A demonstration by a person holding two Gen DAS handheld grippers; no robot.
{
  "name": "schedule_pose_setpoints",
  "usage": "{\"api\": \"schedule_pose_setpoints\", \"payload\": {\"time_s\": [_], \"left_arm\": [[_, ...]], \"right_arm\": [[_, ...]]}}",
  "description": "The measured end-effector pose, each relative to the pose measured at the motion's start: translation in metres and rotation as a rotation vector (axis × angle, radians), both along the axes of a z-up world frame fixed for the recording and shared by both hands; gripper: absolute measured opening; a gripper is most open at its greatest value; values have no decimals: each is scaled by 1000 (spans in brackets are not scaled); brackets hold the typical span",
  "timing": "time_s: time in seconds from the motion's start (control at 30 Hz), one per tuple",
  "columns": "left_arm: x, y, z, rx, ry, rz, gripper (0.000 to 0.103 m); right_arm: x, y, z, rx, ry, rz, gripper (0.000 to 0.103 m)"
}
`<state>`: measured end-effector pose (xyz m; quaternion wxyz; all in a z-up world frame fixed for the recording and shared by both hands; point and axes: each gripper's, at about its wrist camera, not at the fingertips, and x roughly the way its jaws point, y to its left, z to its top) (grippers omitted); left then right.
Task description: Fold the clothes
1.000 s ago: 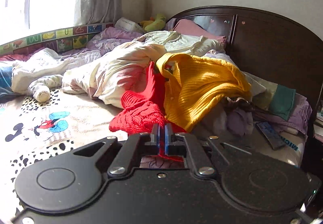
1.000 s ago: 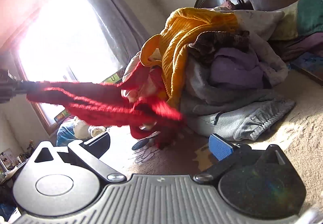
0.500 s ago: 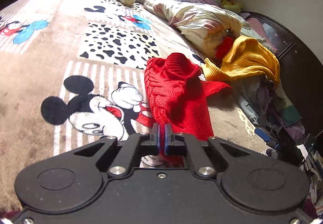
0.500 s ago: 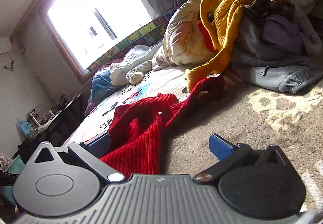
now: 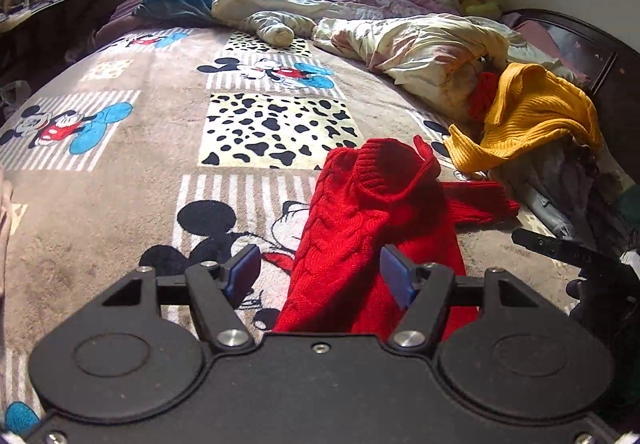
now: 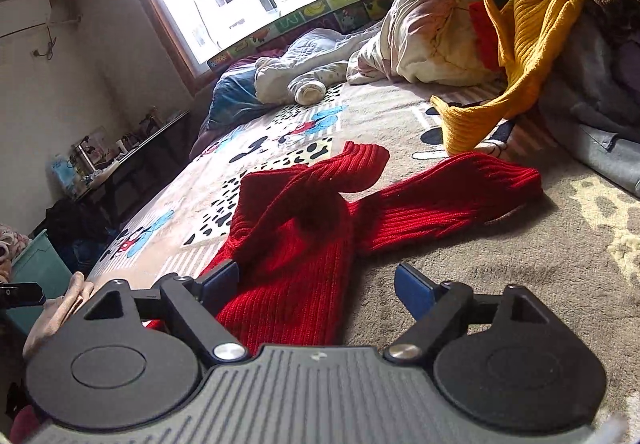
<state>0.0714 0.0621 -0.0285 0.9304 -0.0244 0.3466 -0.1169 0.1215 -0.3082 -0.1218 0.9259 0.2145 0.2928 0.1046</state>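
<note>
A red cable-knit sweater (image 5: 360, 220) lies crumpled on the cartoon-print bed cover (image 5: 140, 164), one sleeve (image 6: 452, 204) stretched to the right. My left gripper (image 5: 320, 278) is open just above the sweater's near hem, its blue pads (image 5: 244, 274) apart and holding nothing. My right gripper (image 6: 320, 284) is also open, low over the near edge of the same sweater (image 6: 296, 244), with the cloth lying between its fingers but not pinched. The right gripper's black tip (image 5: 560, 248) shows at the right edge of the left wrist view.
A yellow knit sweater (image 5: 532, 116) drapes over a heap of grey and purple clothes (image 6: 600, 92) by the dark headboard (image 5: 580, 48). A cream duvet (image 5: 420, 44) and bundled bedding lie toward the window. A desk (image 6: 132, 152) stands beside the bed's far side.
My left gripper, shut on the red sweater a moment ago, has opened and released it. The sweater, dragged from the pile, now lies loose on the cover. Both cameras have dropped closer to it.
</note>
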Motion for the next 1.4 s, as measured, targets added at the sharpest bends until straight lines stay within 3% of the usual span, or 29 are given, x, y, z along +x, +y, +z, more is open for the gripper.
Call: {"api": "schedule_pose_setpoints", "payload": {"time_s": [0.2, 0.3, 0.43, 0.5, 0.57, 0.6, 0.63, 0.67, 0.7, 0.73, 0.9, 1.0, 1.03, 1.07, 1.13, 1.27, 1.33, 1.4], "left_arm": [[43, -106, -22, 268, -114, -195, 67], [72, -145, -45, 384, -155, -222, 67], [110, -173, -67, 464, -170, -212, 67], [130, -180, -76, 483, -164, -205, 56], [146, -177, -81, 480, -131, -195, 8], [154, -170, -79, 440, -112, -178, 4], [157, -162, -75, 396, -102, -165, 2], [161, -149, -68, 341, -93, -140, 0], [162, -135, -60, 291, -91, -112, 0], [163, -122, -52, 244, -89, -82, 0], [161, -48, -10, 76, -101, 45, 0], [146, -46, 2, 70, -112, -19, 0], [140, -52, 3, 72, -112, -50, 12], [135, -61, 0, 86, -115, -75, 45], [123, -88, -10, 138, -153, -135, 86], [123, -141, -44, 283, -162, -244, 86], [130, -165, -64, 363, -157, -283, 79], [145, -174, -84, 426, -127, -289, 28]], "right_arm": [[37, -5, -11, -19, 81, -34, 76], [55, -7, -17, -28, 122, -52, 82], [79, -27, -45, 119, 160, -141, 82], [86, -30, -53, 176, 163, -202, 82], [92, -30, -59, 215, 149, -258, 81], [96, -31, -61, 236, 142, -274, 80], [101, -32, -62, 258, 135, -286, 70], [100, -33, -60, 270, 127, -291, 43], [98, -35, -58, 281, 118, -293, 25], [97, -37, -56, 291, 110, -296, 17], [87, -46, -45, 341, 66, -309, 16], [83, -56, -34, 362, 33, -314, 15], [78, -59, -25, 359, 12, -312, 15], [71, -59, -18, 351, -7, -304, 15], [56, -57, -5, 333, -39, -284, 15], [35, -51, 9, 299, -74, -249, 15], [25, -47, 16, 283, -90, -232, 15], [15, -44, 23, 266, -107, -214, 15]]}}
